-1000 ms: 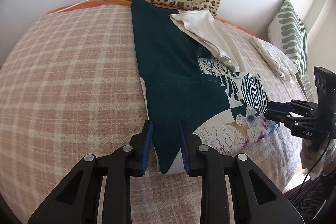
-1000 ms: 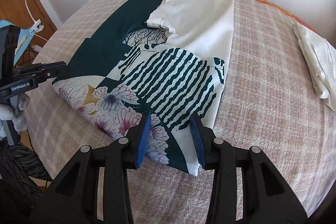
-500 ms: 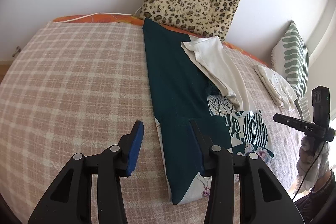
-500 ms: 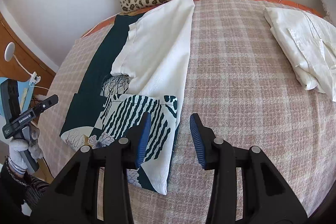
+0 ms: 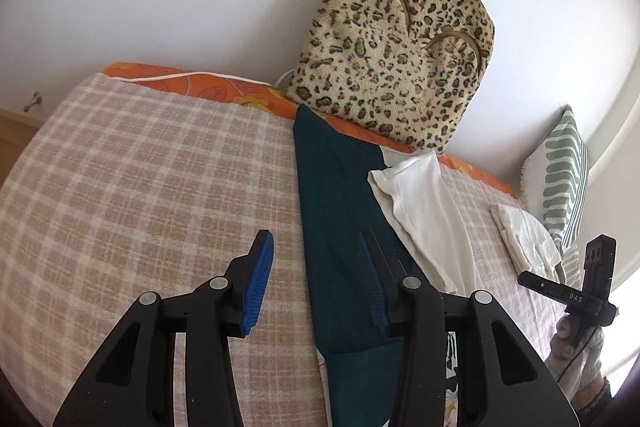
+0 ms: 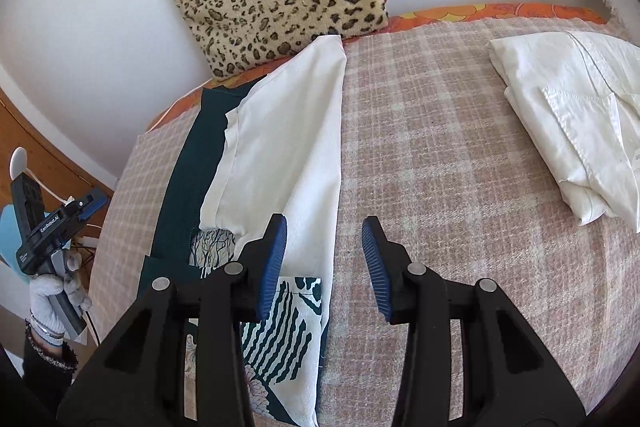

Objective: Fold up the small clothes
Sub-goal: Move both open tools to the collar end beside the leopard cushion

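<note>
A folded garment lies lengthwise on the bed, dark green (image 5: 340, 195) on one side, white (image 6: 288, 147) on the other, with a striped and floral print (image 6: 280, 339) at the near end. My left gripper (image 5: 316, 239) hovers open over its green edge, with nothing between the pads. My right gripper (image 6: 324, 223) hovers open over its white edge, also holding nothing. Each gripper shows in the other's view: the right one (image 5: 576, 295) at the far right, the left one (image 6: 56, 223) at the far left in a gloved hand (image 6: 52, 303).
A pink plaid blanket (image 5: 140, 187) covers the bed. A leopard-print cushion (image 5: 396, 55) leans on the white wall behind the garment. A folded white shirt (image 6: 572, 131) lies to the right, near a green-striped pillow (image 5: 564, 179). Wooden furniture (image 6: 40, 155) stands left of the bed.
The left jaws opened and let go of the green edge. Both grippers rose and drew away from the garment's near end, and more of the wall and cushion now shows.
</note>
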`<state>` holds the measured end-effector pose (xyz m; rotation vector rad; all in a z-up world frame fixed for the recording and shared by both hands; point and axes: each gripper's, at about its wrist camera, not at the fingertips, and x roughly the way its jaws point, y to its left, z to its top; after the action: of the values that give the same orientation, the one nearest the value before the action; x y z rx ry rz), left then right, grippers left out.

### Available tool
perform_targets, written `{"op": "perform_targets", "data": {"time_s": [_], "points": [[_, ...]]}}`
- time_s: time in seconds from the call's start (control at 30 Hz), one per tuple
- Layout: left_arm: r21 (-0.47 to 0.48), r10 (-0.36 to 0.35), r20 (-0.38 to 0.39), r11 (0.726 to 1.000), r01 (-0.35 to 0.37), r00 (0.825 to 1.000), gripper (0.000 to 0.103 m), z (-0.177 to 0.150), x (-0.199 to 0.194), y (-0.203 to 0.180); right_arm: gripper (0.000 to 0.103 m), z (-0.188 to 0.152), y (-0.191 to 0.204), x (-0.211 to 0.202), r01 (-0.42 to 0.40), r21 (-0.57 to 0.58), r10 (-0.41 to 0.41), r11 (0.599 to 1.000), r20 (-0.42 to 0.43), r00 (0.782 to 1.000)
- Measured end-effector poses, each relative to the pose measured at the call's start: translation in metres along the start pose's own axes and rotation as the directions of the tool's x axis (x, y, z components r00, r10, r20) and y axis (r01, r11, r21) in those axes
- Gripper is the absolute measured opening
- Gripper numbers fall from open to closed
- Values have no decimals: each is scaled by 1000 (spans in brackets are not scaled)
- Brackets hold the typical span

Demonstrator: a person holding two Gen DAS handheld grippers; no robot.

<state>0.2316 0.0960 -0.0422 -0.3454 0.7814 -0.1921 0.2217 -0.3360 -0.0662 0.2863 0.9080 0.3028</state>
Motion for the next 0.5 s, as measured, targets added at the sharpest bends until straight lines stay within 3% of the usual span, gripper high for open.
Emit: {"op": "perform_targets", "data": {"time_s": [0.27, 0.3, 0.4, 0.5], "points": [[133, 95, 51, 986, -101, 994, 42, 12, 12, -12, 47, 8, -2, 16, 82, -40, -82, 996, 10, 997], [147, 97, 55, 984, -104, 994, 43, 12, 13, -14, 49, 8, -2, 18, 89, -42, -88, 995, 15, 996], [183, 109, 75, 976, -121, 991, 59, 11, 14, -21, 52, 11, 1, 21, 106, -56, -104, 993, 35, 994], [216, 107, 87, 969, -124, 990, 59, 12, 16, -28, 53, 13, 6, 23, 122, -78, -117, 990, 64, 991]]}}
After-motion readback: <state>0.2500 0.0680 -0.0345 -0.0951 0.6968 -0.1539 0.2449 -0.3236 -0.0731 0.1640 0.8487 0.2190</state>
